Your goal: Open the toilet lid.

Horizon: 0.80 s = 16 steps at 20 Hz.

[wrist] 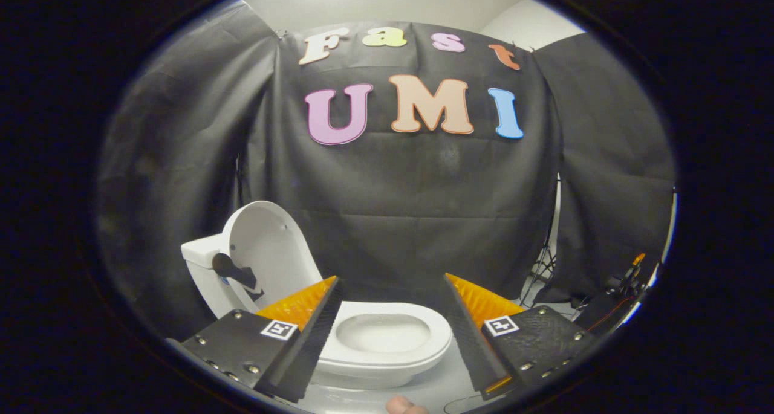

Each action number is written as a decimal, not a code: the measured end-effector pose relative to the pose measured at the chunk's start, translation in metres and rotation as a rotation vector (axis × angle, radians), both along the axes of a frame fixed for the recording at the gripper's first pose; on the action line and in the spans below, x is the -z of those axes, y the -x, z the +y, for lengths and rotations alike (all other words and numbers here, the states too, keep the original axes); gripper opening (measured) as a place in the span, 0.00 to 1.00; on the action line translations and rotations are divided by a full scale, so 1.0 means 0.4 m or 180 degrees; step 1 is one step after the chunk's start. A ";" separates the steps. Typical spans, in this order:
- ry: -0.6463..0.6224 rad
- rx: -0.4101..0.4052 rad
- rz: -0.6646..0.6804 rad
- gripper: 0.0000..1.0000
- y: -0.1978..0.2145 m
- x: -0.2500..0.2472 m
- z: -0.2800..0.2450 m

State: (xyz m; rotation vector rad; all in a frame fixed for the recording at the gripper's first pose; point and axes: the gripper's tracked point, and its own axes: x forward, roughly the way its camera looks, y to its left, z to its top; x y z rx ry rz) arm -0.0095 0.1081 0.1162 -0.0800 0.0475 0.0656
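Between the released, spread gripper (390, 284) fingers sits the toilet (387, 341); its lid (269, 251) stands raised at ten o'clock.

Toilet (387, 341) partly hidden behind left finger (302, 335) of spread gripper (390, 287); lower edge of raised lid (269, 257) covered too; fingertip (402, 407) cut off below; cluttered gear (617, 299) at right too small to identify

Supporting surface: a pale, smooth tabletop (435, 384), seen between and below the fingers. Borne directly on it: one small white toilet (375, 341), its base set on the surface, seat ring level, lid (269, 251) raised upright against the tank. A thin dark cable (465, 402) is laid on the surface nearby.
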 end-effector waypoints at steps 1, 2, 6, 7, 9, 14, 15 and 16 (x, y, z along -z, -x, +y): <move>-0.0003 0.0022 -0.0008 0.96 0.005 -0.006 -0.011; -0.0019 0.0039 -0.0008 0.97 0.012 -0.014 -0.018; 0.0116 -0.0074 -0.0103 0.97 0.041 -0.042 -0.001; 0.0141 -0.0058 -0.0096 0.96 0.044 -0.044 -0.010; 0.0049 0.0011 -0.0114 0.96 0.045 -0.050 -0.021; -0.0257 0.0139 -0.0059 0.96 0.045 -0.040 -0.059; -0.0274 0.0166 -0.0060 0.96 0.042 -0.036 -0.077; -0.0289 0.0191 -0.0063 0.96 0.037 -0.031 -0.093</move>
